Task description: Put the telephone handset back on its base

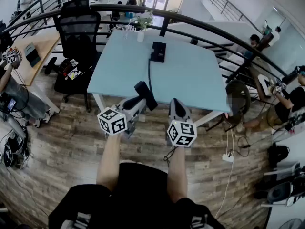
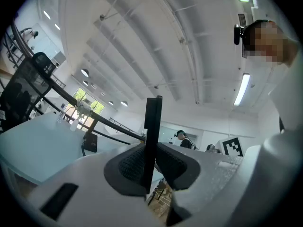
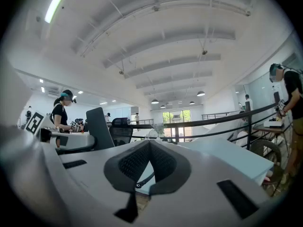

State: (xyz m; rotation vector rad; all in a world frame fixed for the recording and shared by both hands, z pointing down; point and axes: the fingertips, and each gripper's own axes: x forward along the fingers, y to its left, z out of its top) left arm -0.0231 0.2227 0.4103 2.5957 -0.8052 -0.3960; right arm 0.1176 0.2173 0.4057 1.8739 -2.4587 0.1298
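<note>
The black telephone handset hangs in the air just before the near edge of the pale blue table, with my left gripper shut on it. In the left gripper view the handset stands edge-on between the pads. A black cord runs from it to the telephone base at the table's far side. My right gripper is beside the left one, shut and holding nothing. In the right gripper view the pads meet, and the handset shows at the left.
A black office chair stands at the table's far left corner. A small vase with a plant sits on the table's far edge, in front of a curved dark railing. A power strip lies on the wooden floor. People sit at the sides.
</note>
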